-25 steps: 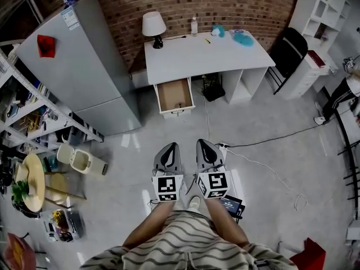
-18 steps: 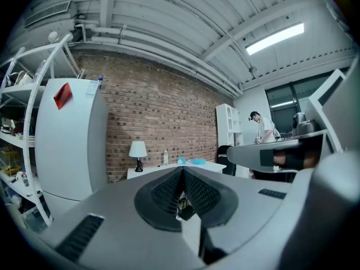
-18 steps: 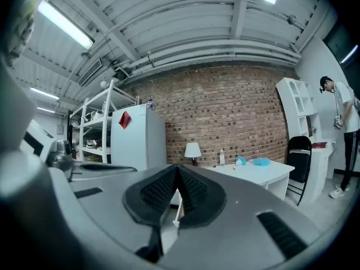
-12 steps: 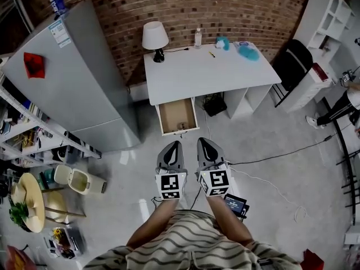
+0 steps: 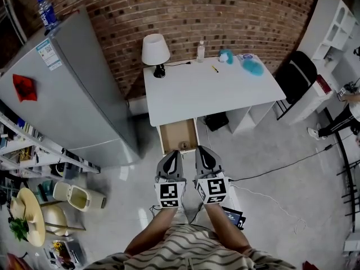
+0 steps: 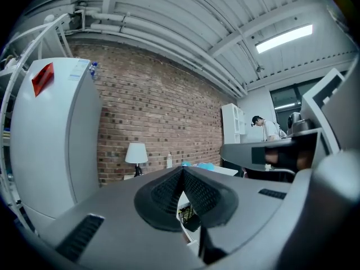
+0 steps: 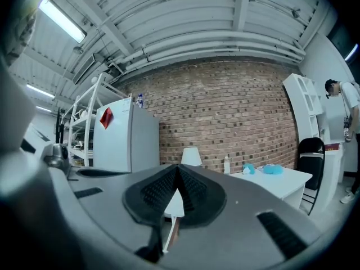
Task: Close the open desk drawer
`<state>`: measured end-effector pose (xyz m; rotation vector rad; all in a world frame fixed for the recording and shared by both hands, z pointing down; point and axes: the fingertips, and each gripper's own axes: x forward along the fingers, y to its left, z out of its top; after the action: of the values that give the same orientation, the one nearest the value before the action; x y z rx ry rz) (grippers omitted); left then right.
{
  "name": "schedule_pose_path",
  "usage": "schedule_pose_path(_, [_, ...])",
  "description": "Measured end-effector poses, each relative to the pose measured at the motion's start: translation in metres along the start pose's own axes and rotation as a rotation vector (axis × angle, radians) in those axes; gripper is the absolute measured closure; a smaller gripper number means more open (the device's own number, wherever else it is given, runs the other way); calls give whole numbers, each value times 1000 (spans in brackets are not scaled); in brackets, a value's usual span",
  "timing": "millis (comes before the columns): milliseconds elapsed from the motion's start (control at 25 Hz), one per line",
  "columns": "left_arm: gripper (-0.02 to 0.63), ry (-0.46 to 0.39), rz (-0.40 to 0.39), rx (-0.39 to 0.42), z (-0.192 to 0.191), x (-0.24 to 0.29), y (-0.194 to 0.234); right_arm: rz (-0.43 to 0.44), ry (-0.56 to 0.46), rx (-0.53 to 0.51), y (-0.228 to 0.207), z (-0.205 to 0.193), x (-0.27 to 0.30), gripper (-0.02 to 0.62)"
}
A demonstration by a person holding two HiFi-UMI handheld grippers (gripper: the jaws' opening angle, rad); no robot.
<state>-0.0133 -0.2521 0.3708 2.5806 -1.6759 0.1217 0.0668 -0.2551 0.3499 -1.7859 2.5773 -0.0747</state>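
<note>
A white desk (image 5: 216, 89) stands against the brick wall. Its left drawer (image 5: 179, 135) is pulled out, showing a brown inside with a small object near its front. My left gripper (image 5: 174, 153) and right gripper (image 5: 201, 149) are held side by side, pointing level at the desk, with their tips over the drawer's front edge in the head view. Both are shut and hold nothing. The left gripper view shows its closed jaws (image 6: 182, 170) in front of the desk; in the right gripper view the jaws (image 7: 178, 170) are closed too, with the desk top (image 7: 275, 179) beyond.
A grey fridge (image 5: 67, 83) stands left of the desk. On the desk are a lamp (image 5: 154, 49), a bottle (image 5: 201, 50) and blue items (image 5: 253, 66). A black chair (image 5: 298, 72), white shelves (image 5: 337, 27) and a person (image 5: 346, 117) are at the right. A cable (image 5: 281, 165) crosses the floor.
The desk and its open drawer have come closer in the head view; the drawer front now lies at the gripper tips. Both grippers stayed shut and side by side.
</note>
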Motion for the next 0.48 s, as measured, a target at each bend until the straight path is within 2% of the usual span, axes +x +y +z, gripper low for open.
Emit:
schedule_pose_path(320, [600,33,66,-22,-25,51,11,45,30,5,-33,-25,48,584])
schedule_pose_path(480, [600,64,62,-29,-50,78,15,49,19,-15,-47,-36,77,584])
